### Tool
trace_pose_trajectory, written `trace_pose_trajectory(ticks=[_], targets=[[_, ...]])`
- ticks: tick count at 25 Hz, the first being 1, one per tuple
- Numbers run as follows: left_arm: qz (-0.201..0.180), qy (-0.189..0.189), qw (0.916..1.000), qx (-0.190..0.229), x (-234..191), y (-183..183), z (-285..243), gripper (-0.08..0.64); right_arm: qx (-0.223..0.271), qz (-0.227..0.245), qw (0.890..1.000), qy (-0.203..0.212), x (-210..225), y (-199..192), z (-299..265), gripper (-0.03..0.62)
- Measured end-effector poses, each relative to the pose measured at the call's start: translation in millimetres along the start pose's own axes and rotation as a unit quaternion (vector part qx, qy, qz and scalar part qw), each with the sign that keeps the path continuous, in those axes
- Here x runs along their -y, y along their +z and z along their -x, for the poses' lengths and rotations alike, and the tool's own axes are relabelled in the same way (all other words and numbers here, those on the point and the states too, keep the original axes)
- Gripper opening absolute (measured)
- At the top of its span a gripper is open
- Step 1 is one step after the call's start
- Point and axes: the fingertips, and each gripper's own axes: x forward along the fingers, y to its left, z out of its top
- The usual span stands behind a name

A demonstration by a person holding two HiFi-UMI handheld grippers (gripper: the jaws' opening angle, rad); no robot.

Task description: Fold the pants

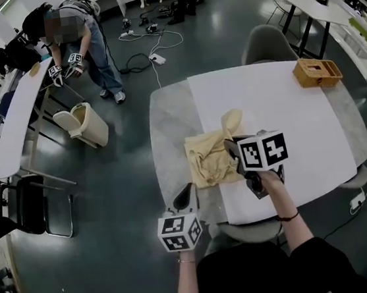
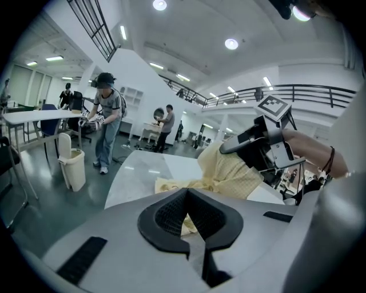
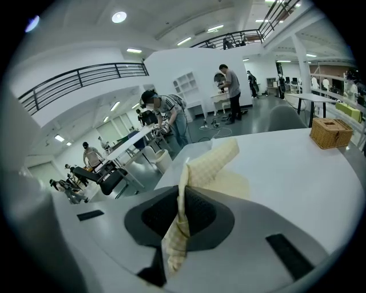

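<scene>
The pale yellow pants lie crumpled on the near left part of the table, half on a white sheet. My right gripper is shut on a fold of the pants and holds it raised above the pile; the cloth runs between the right gripper's jaws and hangs out behind them. My left gripper is at the pants' near left corner. In the left gripper view the left gripper's jaws are closed, with a wedge of the pants pinched between them. The right gripper shows there above the lifted cloth.
A wicker box stands at the table's far right. A grey chair is behind the table. To the left, a person bends over beside a white bin and a long white table. Cables lie on the floor.
</scene>
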Motion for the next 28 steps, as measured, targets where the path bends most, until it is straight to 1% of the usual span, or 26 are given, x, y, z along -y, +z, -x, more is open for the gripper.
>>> trace_pose_trajectory(ticks=[7,13,23,28], targets=[[0.01,0.011,0.9999,-0.003,-15,-4,5,0.014,-0.046,0.015,0.999,0.008,-23,-17,-53,0.037],[0.019,0.025,0.9995,-0.007,-27,-10,10,0.014,-0.082,0.011,0.997,-0.001,-31,-38,-95,0.037],[0.031,0.043,0.9985,-0.013,-41,-19,17,0.014,-0.106,-0.028,0.994,-0.013,-33,-62,-125,0.037],[0.033,0.043,0.9984,-0.015,-41,-20,17,0.014,-0.101,-0.068,0.992,-0.015,-33,-63,-131,0.037]])
